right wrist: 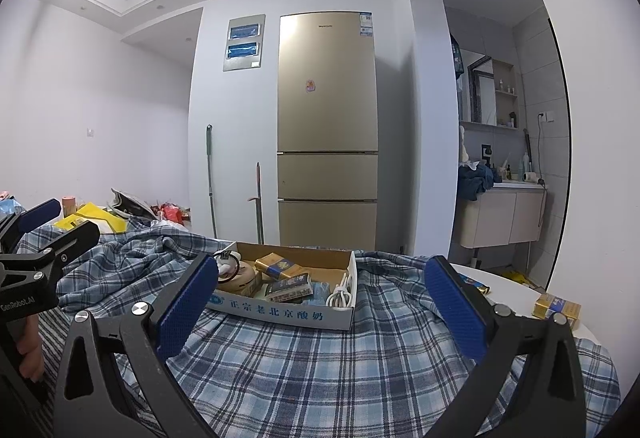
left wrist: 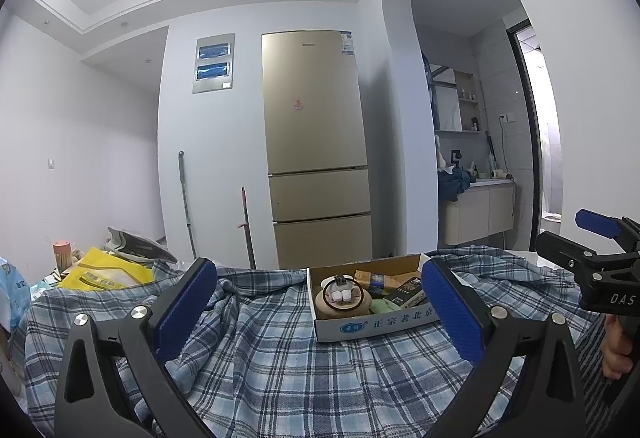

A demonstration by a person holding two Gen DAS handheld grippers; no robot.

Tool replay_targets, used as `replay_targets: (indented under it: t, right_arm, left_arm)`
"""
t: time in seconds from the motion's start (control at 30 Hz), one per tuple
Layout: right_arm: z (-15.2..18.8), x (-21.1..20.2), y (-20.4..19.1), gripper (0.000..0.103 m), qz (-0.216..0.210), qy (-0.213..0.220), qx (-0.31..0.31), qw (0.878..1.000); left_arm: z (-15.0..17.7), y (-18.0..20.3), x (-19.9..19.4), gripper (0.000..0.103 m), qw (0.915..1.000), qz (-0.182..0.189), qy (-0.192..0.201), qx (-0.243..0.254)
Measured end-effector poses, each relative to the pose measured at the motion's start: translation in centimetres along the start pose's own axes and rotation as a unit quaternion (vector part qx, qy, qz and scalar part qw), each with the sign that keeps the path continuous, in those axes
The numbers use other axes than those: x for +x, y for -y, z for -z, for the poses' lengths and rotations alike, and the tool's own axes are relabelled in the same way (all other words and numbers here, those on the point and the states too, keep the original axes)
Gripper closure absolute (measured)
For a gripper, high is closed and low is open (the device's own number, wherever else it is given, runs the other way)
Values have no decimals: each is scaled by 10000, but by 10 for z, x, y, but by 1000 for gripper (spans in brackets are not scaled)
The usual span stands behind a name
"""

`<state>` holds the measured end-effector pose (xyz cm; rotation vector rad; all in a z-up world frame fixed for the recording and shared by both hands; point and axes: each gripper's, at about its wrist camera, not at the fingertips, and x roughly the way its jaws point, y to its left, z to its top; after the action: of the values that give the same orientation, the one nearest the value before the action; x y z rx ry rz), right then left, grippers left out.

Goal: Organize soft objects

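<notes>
Both claws stand spread wide, gripping nothing: the left claw (left wrist: pixel 316 306) and the right claw (right wrist: pixel 320 298) hover low over the plaid cloth (right wrist: pixel 320 370), one to each side of the cardboard box (right wrist: pixel 288 312). The cloth lies rumpled across the desk (right wrist: pixel 516 292), under and around the box, not folded. This fits either a fold about to be made or a pause between folds. Any grasp wants a pinch on a free edge, clear of the box.

The plaid cloth (right wrist: pixel 320 366) hides most of the surface (right wrist: pixel 516 288). The left gripper (right wrist: pixel 36 238) is cut off by the right wrist view's edge. Shelf bottles (right wrist: pixel 505 84) are too small to identify
</notes>
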<state>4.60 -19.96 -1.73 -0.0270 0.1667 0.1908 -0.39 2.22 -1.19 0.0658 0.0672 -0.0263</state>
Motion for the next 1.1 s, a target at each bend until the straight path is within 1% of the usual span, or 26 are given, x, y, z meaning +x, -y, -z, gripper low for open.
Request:
replay_targets:
  t: [0.2,0.73,1.1]
  right_arm:
    - [0,-1,-2,0,15,57,-27,10000]
    - [-1,-1,-1,0,21,20,2,10000]
    - [-2,2,1,0,12,-55,46,10000]
  left_arm:
    - [-2,-1,-4,0,9999,6,107,43]
    - [-1,-1,-4,0,9999,-32,142,7]
    - [2,-5,0,0,9999,-68,79,-42]
